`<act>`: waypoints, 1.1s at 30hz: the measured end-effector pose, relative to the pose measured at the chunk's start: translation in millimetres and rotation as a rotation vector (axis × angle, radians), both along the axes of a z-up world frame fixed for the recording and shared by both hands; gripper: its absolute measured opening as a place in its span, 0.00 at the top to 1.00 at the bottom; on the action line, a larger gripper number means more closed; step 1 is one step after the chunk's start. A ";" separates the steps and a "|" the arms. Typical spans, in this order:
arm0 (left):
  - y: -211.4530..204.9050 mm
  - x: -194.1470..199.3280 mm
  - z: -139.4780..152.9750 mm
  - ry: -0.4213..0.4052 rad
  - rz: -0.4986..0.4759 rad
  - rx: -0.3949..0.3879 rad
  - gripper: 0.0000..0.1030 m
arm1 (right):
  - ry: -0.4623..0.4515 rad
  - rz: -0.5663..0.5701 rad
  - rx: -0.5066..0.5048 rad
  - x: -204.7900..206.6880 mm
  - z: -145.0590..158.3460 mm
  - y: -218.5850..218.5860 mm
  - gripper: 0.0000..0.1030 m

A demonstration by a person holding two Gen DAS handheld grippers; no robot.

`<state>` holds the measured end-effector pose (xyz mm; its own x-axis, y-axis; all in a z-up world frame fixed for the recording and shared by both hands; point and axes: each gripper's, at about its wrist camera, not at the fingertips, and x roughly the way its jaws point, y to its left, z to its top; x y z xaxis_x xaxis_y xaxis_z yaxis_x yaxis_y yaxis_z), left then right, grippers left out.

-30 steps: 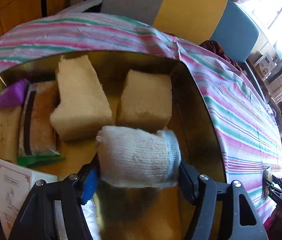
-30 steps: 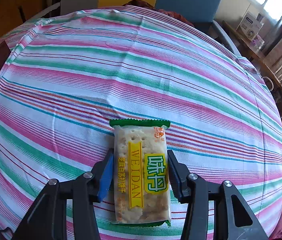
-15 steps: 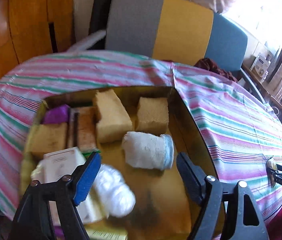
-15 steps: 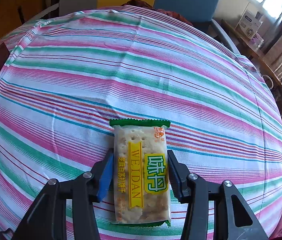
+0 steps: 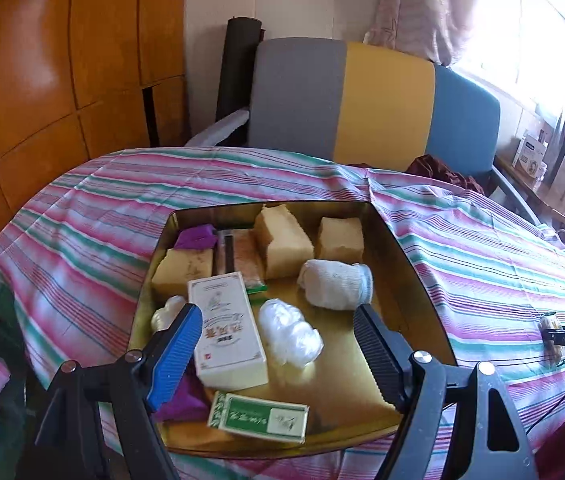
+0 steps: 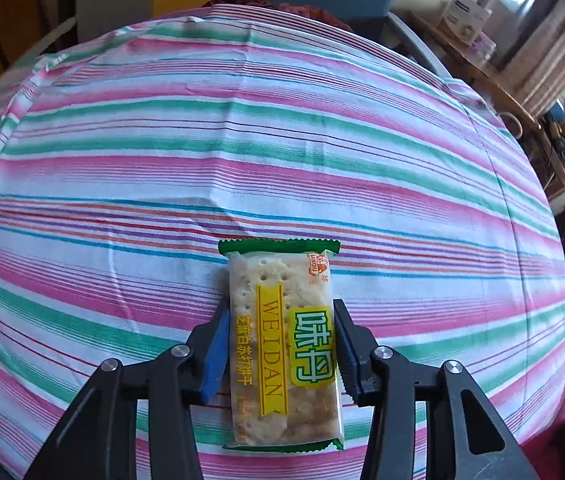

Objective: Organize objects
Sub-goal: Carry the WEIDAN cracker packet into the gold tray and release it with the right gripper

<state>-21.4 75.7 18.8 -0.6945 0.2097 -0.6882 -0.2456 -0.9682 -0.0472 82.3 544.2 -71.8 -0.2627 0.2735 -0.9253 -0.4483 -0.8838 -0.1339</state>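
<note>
White sock (image 5: 336, 283) released in tin (image 5: 398, 276); left hand-held gripper (image 5: 276, 344) wide, withdrawn (right hand-held gripper (image 6: 280, 344) closing, clasps cracker packet (image 6: 282, 344)).

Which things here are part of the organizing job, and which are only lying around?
Job: tray, sock, white box, green box, cracker pack, left gripper, right gripper.

Lying about: sofa, striped cloth.

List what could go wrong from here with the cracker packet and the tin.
The right gripper is closing its fingers on the cracker packet; squeezed harder, the crackers inside may crack. The glossy wrapper could also slip out on lifting. The gold tin is already crowded with foam blocks, boxes and a rolled sock, so the packet may land on top.
</note>
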 end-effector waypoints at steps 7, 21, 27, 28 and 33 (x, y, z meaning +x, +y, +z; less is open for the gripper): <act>-17.8 2.5 -8.2 -0.015 0.040 0.025 0.23 | 0.094 -0.015 -0.100 -6.8 16.7 -41.2 0.54; -53.0 0.6 -14.9 -0.020 0.117 0.043 0.23 | 0.346 0.326 -0.250 -65.0 90.6 -220.1 0.54; -82.6 3.9 -11.2 0.005 0.186 0.032 0.23 | 0.324 0.532 -0.265 -92.4 89.2 -309.3 0.54; -86.7 3.9 -11.4 0.006 0.194 0.034 0.23 | 0.310 0.556 -0.264 -96.8 83.9 -321.5 0.54; -99.0 4.7 -15.1 0.002 0.229 0.026 0.23 | 0.204 0.603 -0.266 -117.2 47.7 -357.7 0.53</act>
<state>-16.6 -23.3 3.7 -0.7271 0.0640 -0.6835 -0.0197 -0.9972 -0.0724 -34.8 186.5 -24.1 -0.4741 -0.2043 -0.8564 0.1384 -0.9779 0.1566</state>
